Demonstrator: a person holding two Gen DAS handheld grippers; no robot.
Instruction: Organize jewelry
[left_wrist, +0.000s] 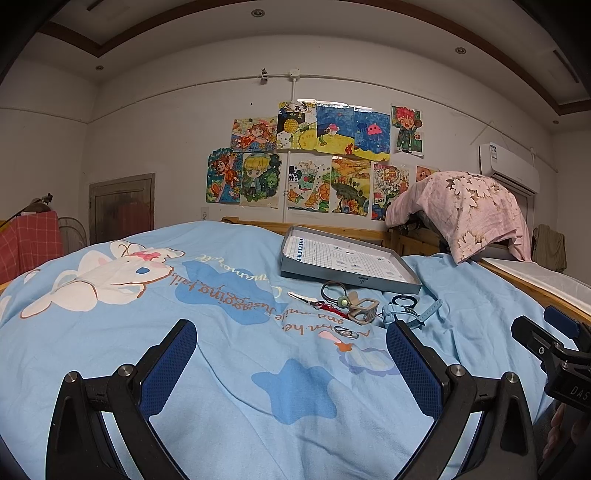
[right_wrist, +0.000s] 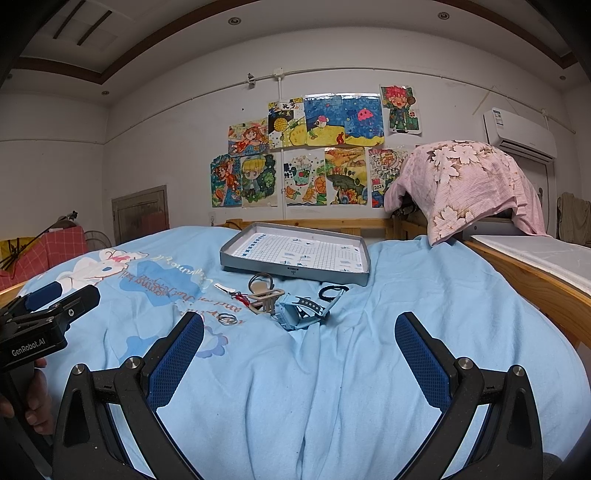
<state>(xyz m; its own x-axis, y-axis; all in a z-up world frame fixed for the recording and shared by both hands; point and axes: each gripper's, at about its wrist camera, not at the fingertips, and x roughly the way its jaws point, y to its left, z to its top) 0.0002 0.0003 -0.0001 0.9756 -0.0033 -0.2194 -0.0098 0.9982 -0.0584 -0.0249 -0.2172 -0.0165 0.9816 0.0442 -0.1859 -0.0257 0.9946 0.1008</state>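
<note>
A shallow grey tray (left_wrist: 343, 278) (right_wrist: 295, 271) with a grid-printed floor lies on the blue bedcover. In front of it lies a small heap: a blue watch (left_wrist: 406, 314) (right_wrist: 299, 310), a beige hair claw (left_wrist: 364, 310) (right_wrist: 266, 299), a dark hair tie (left_wrist: 332, 288) (right_wrist: 260, 282), a black band (left_wrist: 404, 301) (right_wrist: 332, 291), a red charm (left_wrist: 325, 305) (right_wrist: 242, 298) and silver rings (left_wrist: 347, 333) (right_wrist: 227, 319). My left gripper (left_wrist: 291, 358) is open and empty, short of the heap. My right gripper (right_wrist: 299, 350) is open and empty, just before the watch.
A wooden bed rail (right_wrist: 535, 288) runs along the right, with a pink flowered cloth (right_wrist: 469, 184) draped over something behind it. Children's drawings (right_wrist: 314, 147) hang on the far wall. The other gripper shows at the frame edge in the left wrist view (left_wrist: 554, 350) and the right wrist view (right_wrist: 40, 325).
</note>
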